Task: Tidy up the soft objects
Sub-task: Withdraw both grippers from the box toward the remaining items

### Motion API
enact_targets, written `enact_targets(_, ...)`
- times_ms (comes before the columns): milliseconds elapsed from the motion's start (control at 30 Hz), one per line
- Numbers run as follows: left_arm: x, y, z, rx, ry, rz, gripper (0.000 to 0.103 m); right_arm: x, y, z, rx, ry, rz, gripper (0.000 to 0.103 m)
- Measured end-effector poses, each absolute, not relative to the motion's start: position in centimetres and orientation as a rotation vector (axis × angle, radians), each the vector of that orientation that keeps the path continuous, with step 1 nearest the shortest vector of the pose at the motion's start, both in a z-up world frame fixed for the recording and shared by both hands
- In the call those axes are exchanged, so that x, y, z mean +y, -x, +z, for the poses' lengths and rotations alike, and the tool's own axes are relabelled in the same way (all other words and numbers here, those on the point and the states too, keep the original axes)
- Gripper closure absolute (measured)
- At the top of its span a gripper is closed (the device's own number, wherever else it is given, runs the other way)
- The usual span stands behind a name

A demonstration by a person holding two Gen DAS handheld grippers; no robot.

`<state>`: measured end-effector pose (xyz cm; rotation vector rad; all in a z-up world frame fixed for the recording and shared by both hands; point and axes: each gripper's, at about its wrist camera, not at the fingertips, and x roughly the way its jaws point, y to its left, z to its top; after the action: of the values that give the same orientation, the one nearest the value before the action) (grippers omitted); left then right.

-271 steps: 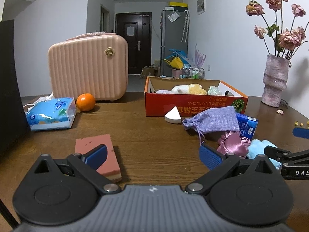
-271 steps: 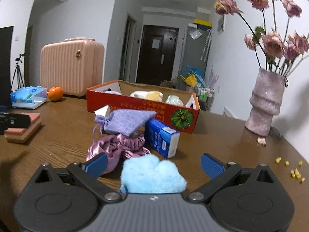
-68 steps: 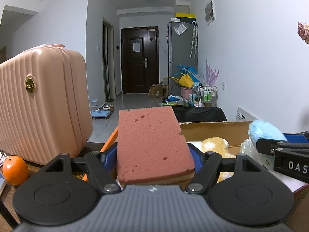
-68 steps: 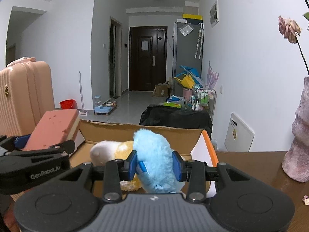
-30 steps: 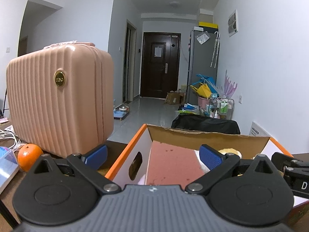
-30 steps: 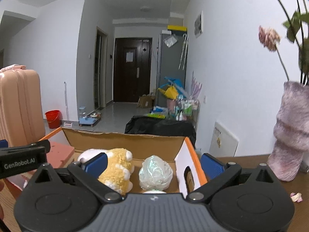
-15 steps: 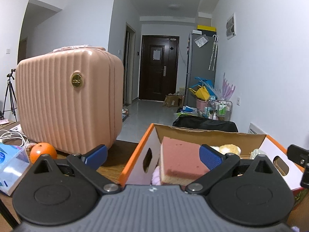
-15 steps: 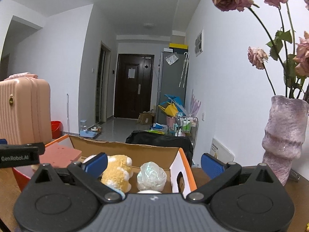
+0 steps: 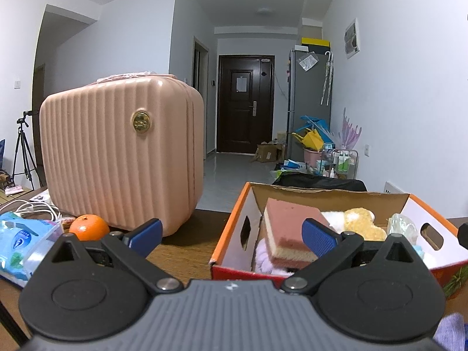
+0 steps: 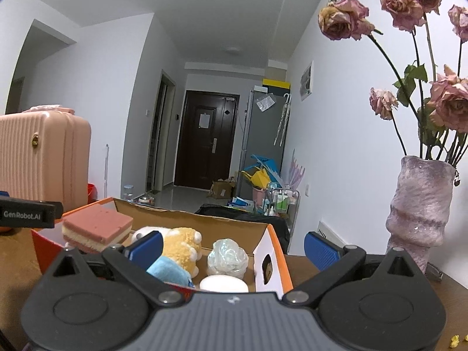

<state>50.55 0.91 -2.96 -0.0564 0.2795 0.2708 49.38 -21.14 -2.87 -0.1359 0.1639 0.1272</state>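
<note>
A: Step? Pink sponge (image 9: 292, 231) and blue plush (image 10: 171, 272) lie in the orange box (image 9: 234, 234).
B: Left gripper (image 9: 231, 234) and right gripper (image 10: 232, 247) both spread, empty. Next, likely: fetch the purple pouch (image 9: 452, 332), near right on the worktop.

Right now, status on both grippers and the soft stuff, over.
Left gripper open, empty. Right gripper open, empty. Pink sponge and blue plush in the orange box. Nothing blocking.

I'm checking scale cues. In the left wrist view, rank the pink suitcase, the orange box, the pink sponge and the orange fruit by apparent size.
1. pink suitcase
2. orange box, partly hidden behind the left gripper, which is open
3. pink sponge
4. orange fruit

The box sits nearer the camera, so true sizes may differ.
</note>
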Motion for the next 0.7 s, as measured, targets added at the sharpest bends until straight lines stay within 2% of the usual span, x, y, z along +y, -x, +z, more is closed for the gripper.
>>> enact_targets(700,2.3,-43.7,-2.9,0.304,0.056,0.286,0.000,-21.7,-42.7,-3.3,0.193,0.112,0.104,0.000)
